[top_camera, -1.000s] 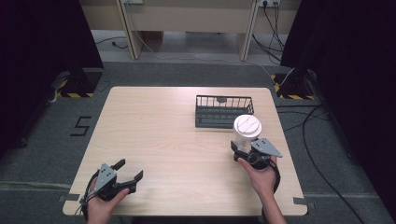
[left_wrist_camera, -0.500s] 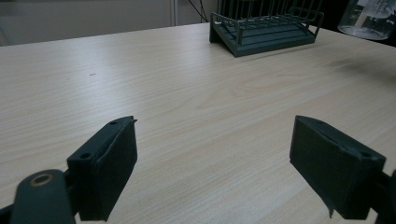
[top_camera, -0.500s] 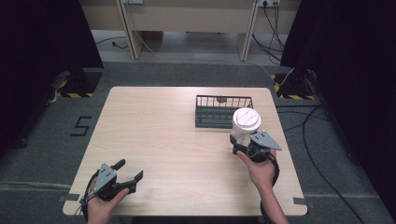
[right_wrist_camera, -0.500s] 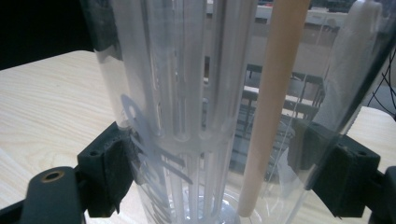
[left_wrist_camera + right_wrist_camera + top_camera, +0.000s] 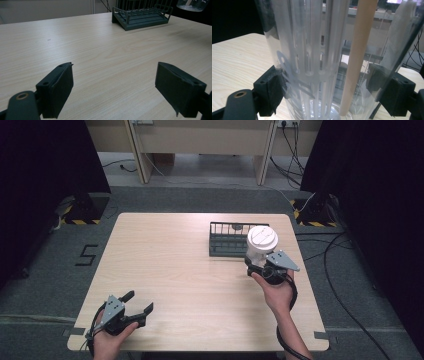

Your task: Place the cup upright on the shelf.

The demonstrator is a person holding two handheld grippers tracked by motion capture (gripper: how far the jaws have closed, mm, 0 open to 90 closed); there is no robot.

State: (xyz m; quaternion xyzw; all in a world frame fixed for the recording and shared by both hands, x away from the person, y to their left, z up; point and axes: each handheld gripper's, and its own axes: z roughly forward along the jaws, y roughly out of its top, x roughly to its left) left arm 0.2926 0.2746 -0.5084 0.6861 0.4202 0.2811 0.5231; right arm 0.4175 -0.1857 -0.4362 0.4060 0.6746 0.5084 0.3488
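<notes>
A clear plastic container [image 5: 262,242] with a white lid is held above the right side of the table, just in front of the wire rack. My right gripper [image 5: 258,263] is shut on its lower body. In the right gripper view the container [image 5: 312,50] stands between both jaws of the right gripper [image 5: 324,92]; a slotted white insert and a pale wooden stick [image 5: 358,55] show inside it. My left gripper [image 5: 140,302] rests open near the table's front left corner. Nothing lies between the jaws of the left gripper [image 5: 113,92].
A dark green wire rack [image 5: 227,242] stands at the back right of the wooden table [image 5: 190,270]; the left gripper view shows the rack [image 5: 142,15] far ahead. Cables trail on the floor to the right. Desk legs stand beyond the far edge.
My right gripper has carried the container up and away from the person, toward the wire rack. The left gripper has stayed where it was, open.
</notes>
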